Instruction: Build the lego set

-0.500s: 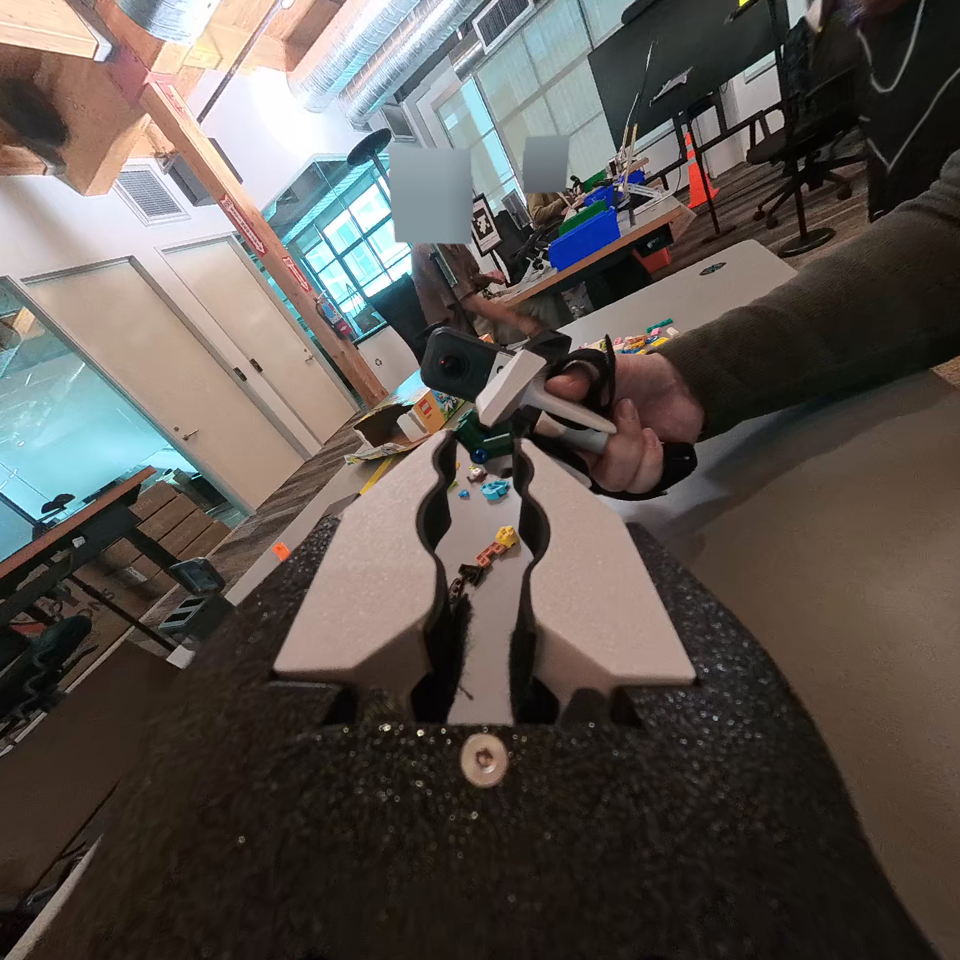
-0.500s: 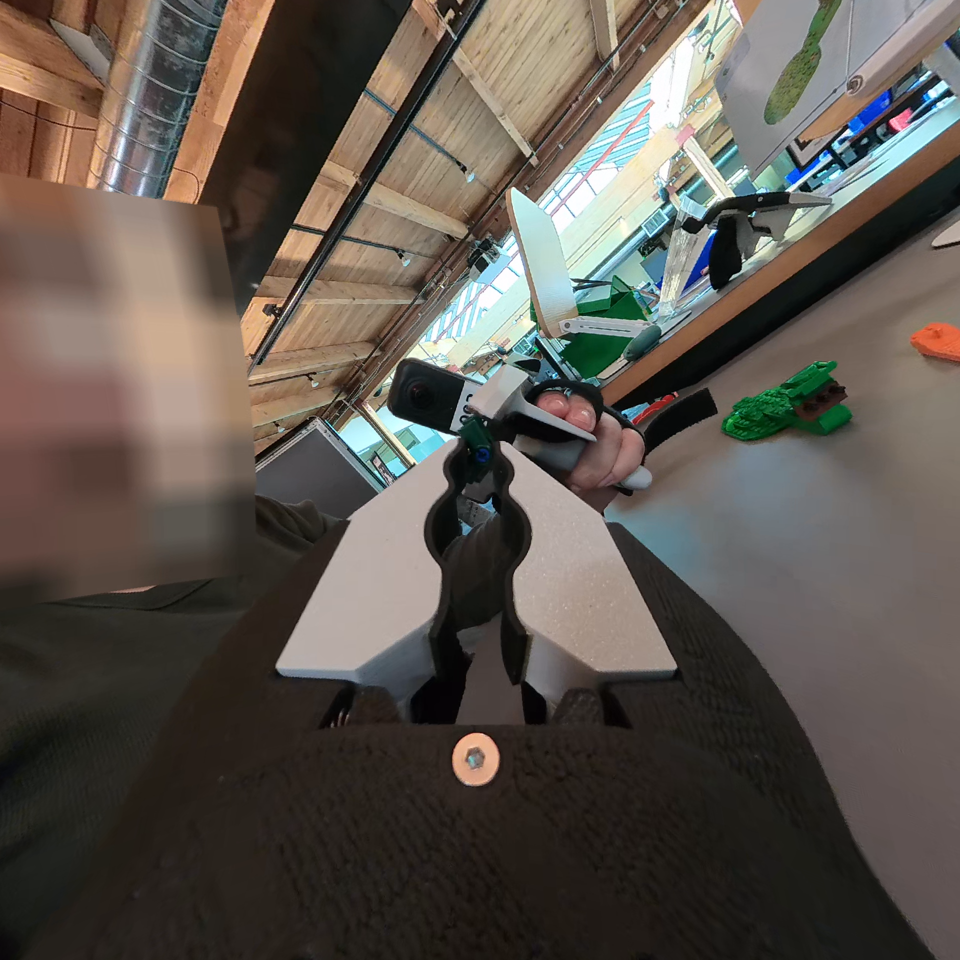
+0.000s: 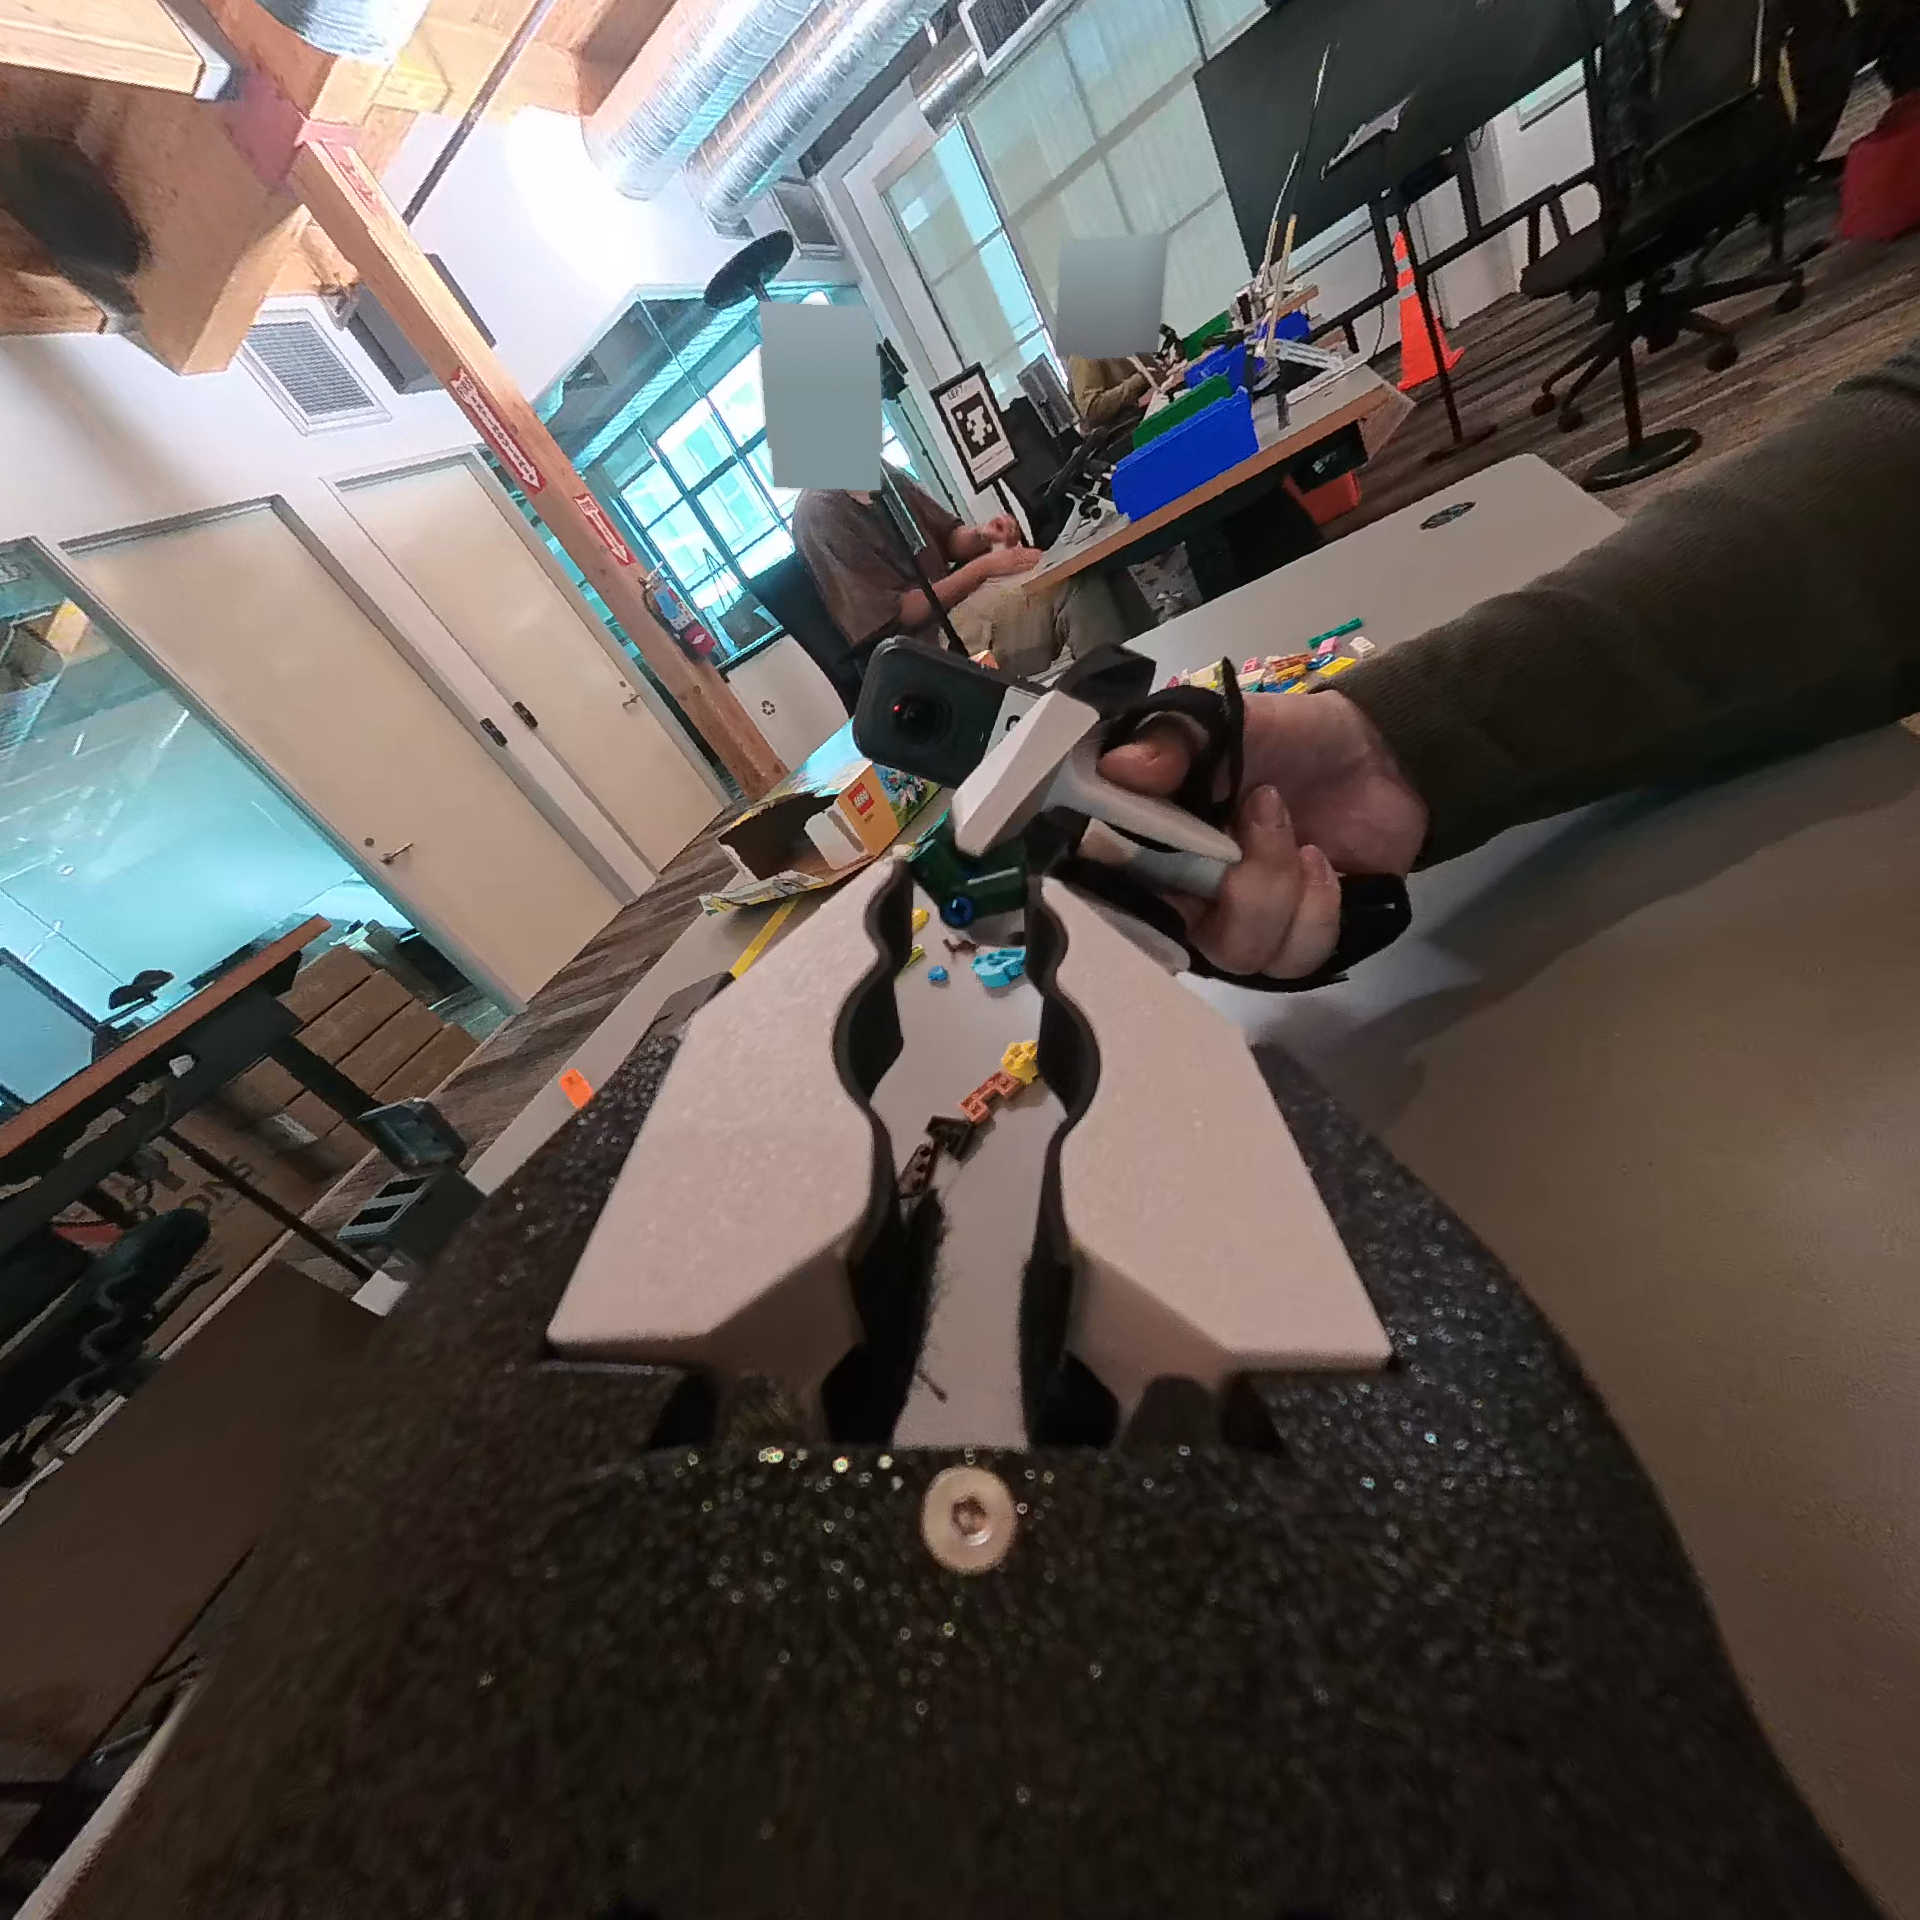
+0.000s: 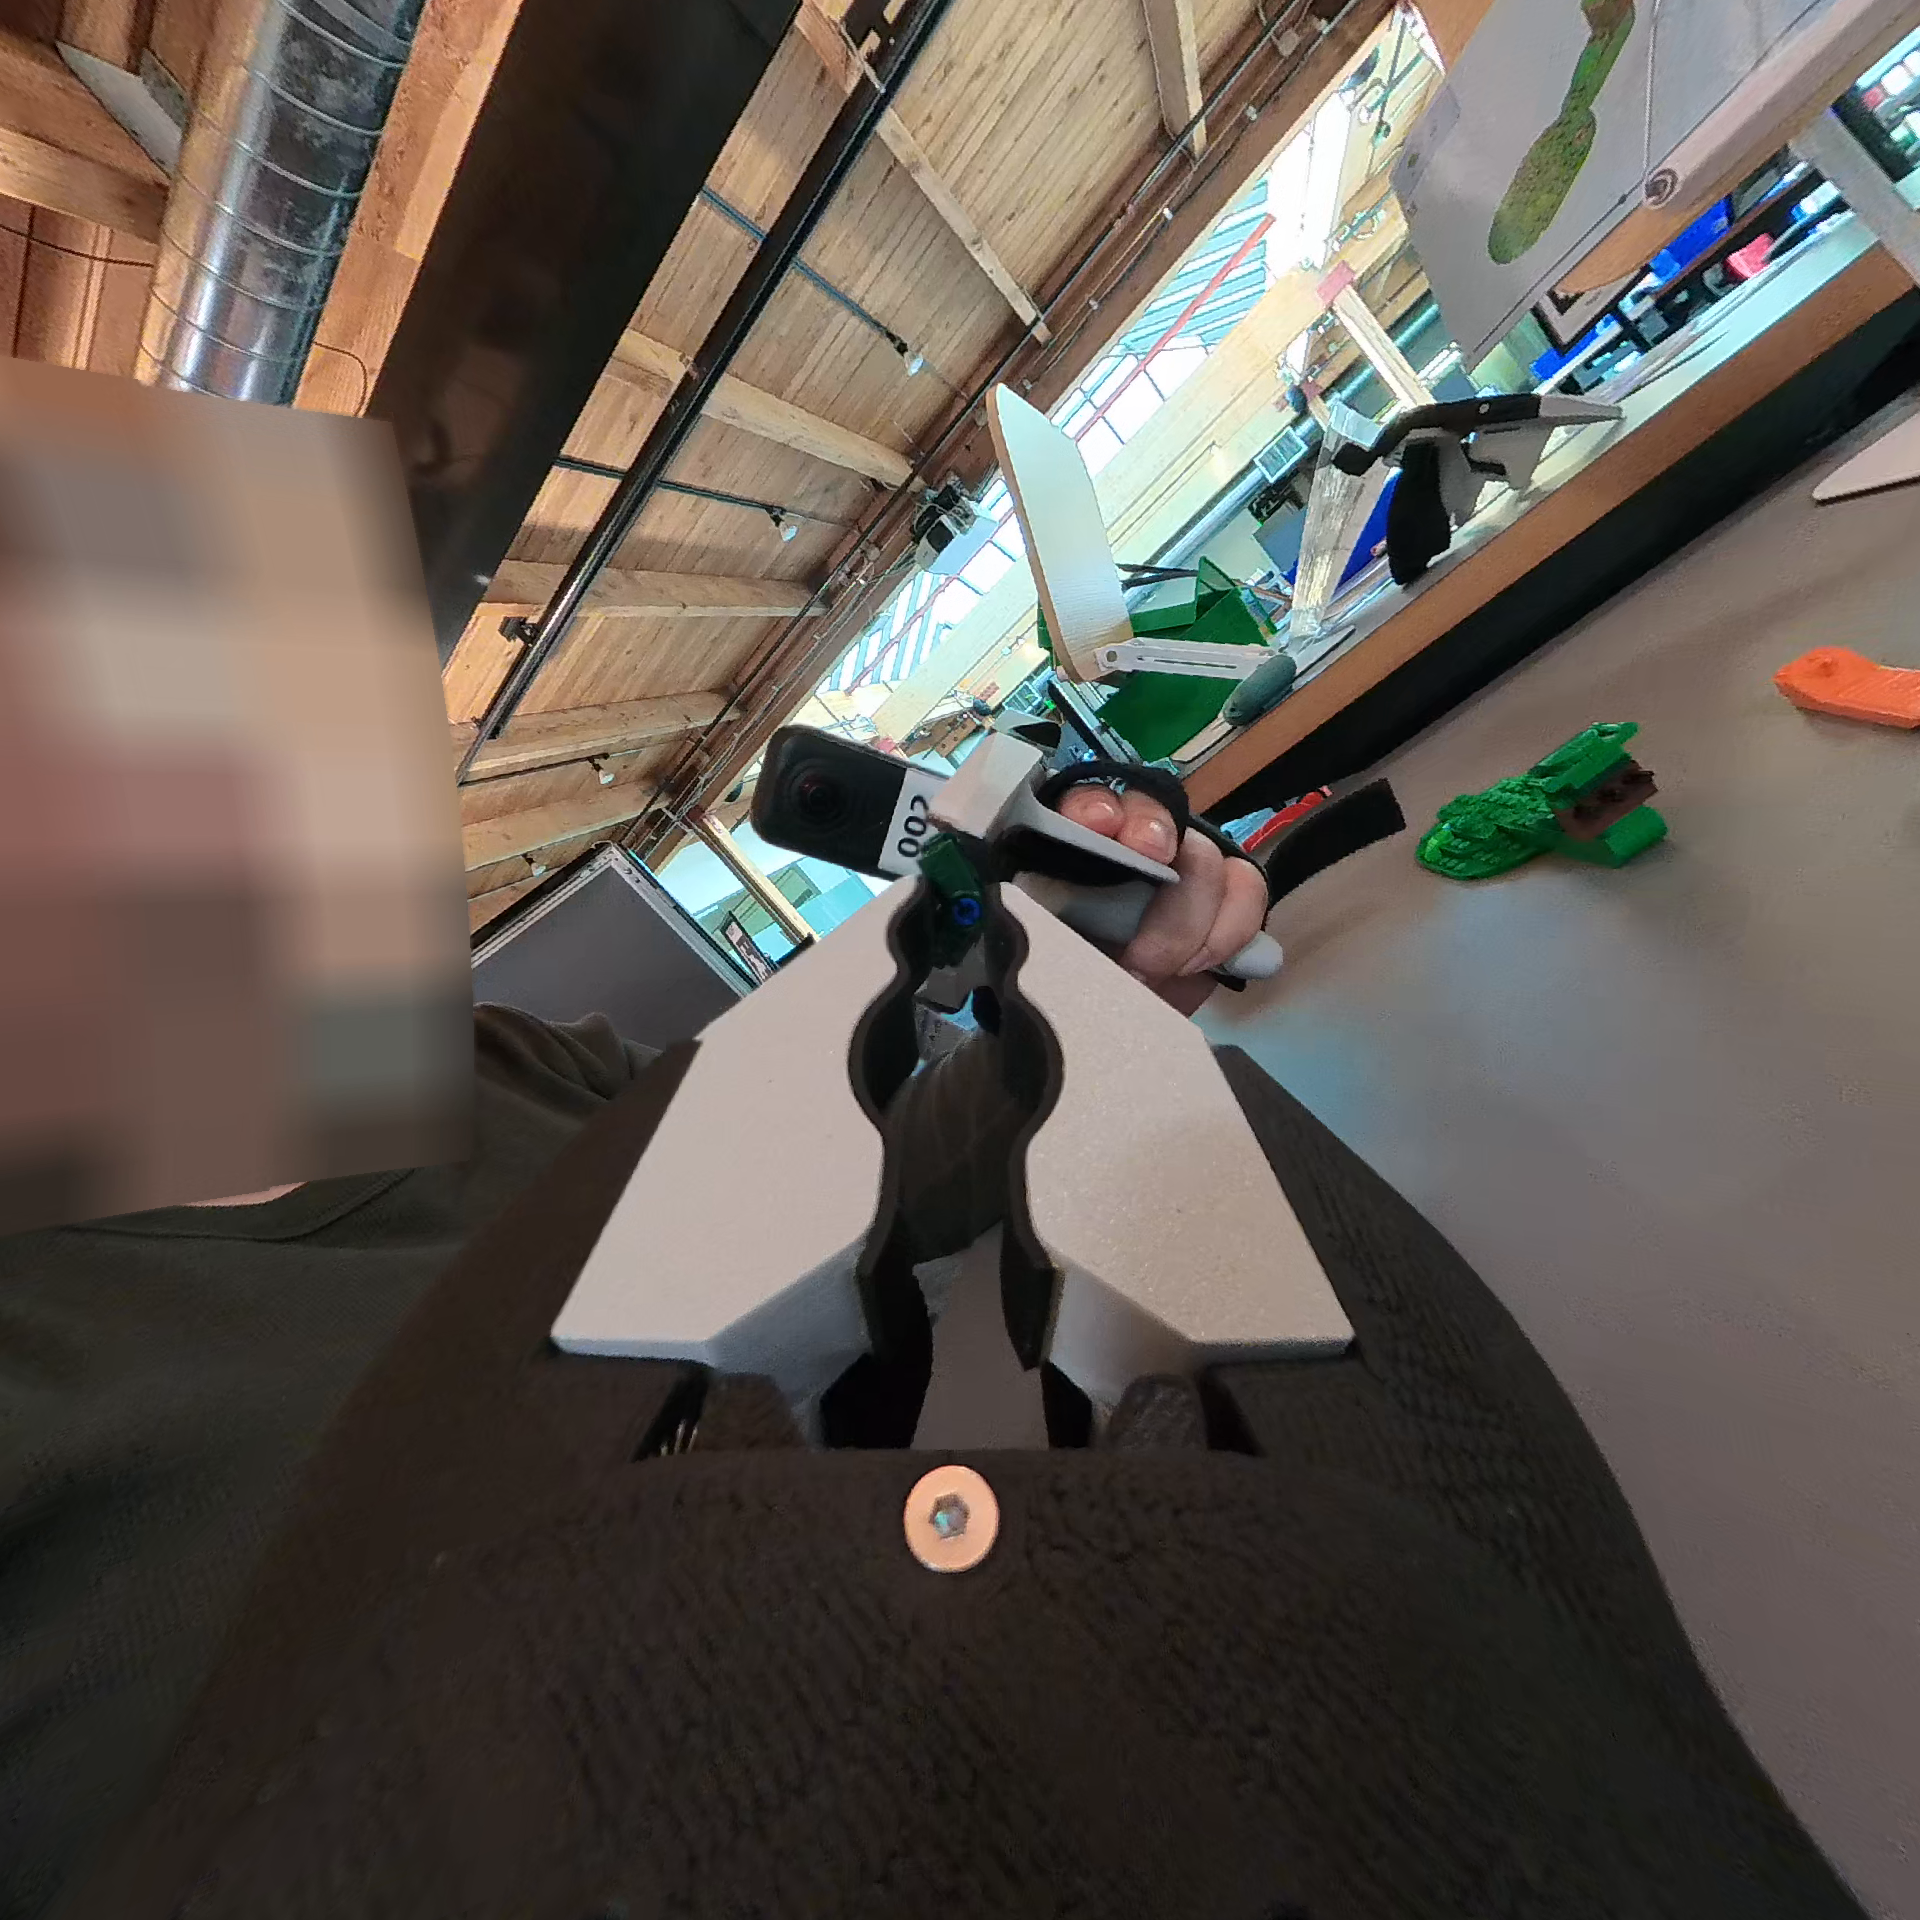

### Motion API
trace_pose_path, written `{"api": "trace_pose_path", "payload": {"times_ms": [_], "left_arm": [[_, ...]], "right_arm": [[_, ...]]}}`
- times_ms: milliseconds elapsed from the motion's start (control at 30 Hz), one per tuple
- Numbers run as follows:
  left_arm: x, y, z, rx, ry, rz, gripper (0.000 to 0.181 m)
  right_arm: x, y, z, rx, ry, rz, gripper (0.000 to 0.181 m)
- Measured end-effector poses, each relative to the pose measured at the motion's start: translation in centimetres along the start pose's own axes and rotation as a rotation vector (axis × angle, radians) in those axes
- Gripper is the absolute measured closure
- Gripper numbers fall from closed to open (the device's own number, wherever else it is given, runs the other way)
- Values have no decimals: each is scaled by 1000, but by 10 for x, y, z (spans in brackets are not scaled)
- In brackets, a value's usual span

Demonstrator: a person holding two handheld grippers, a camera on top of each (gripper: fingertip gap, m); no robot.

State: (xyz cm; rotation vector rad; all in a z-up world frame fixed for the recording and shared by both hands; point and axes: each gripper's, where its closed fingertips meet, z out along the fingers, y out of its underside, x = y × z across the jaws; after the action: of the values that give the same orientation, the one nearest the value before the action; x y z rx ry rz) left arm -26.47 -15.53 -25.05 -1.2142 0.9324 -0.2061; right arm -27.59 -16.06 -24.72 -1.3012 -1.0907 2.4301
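Both grippers, left gripper (image 3: 961, 894) and right gripper (image 4: 956, 904), clench one dark green lego piece (image 3: 971, 878); loose bricks (image 3: 992, 1091) on the table (image 3: 1558, 1143) beneath, green build (image 4: 1538, 826) well beyond.

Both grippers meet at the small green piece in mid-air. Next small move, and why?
Probably a short, gentle push of the two grippers toward each other to seat the joint. The left gripper and the right gripper meet tip to tip on the dark green piece with a blue pin, held above the table. Whether it has clicked in can't be seen.
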Motion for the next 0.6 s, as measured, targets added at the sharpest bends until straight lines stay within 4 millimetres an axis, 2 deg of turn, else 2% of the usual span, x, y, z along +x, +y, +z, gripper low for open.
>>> {"api": "trace_pose_path", "payload": {"times_ms": [600], "left_arm": [[2,3,4,-22,-8,18,165]], "right_arm": [[1,1,2,-21,48,-64,173]]}}
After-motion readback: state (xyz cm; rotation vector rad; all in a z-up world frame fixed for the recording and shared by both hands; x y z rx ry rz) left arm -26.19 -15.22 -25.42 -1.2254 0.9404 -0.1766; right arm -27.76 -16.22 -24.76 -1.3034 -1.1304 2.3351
